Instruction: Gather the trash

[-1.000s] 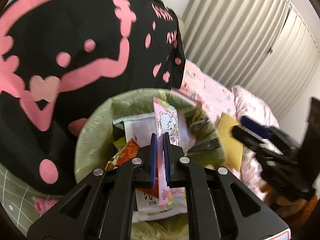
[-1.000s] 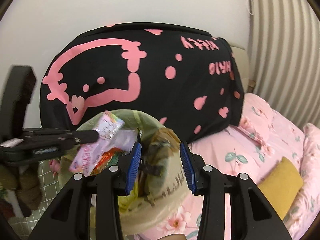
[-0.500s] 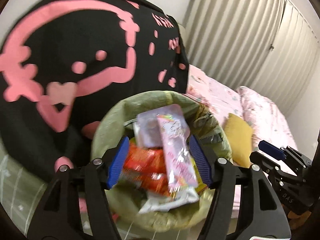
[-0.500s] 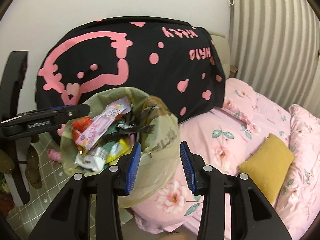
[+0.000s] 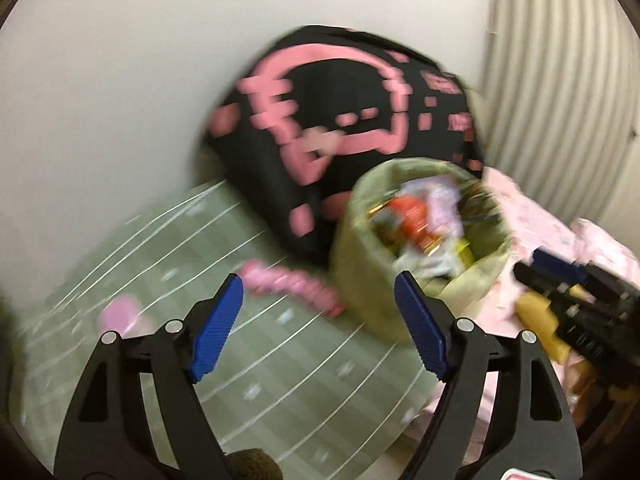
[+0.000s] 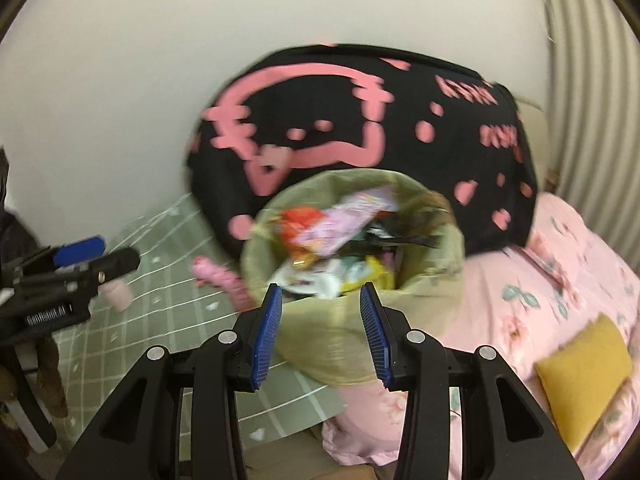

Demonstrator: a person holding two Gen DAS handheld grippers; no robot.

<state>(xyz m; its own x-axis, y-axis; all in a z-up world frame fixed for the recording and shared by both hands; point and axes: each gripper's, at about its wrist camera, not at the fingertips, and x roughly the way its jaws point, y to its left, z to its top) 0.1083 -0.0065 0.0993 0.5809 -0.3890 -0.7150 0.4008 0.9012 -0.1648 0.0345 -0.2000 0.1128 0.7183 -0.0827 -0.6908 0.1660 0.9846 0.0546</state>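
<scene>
The left gripper [image 5: 318,312] hangs spread wide and empty; the right gripper [image 6: 320,322] also stands parted, holding nothing. The round bin lined with a pale green plastic bag [image 6: 352,332] sits against the black-and-pink cushion [image 6: 400,120] — crumpled snack wrappers [image 6: 336,232] heaped inside.

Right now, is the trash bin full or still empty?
Nearly full: wrappers are piled up to the rim of the lined trash bin. Both views show this.

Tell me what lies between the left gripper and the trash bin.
A pink object on the green checked mat, plainest in the right wrist view; left gripper, trash bin.
</scene>
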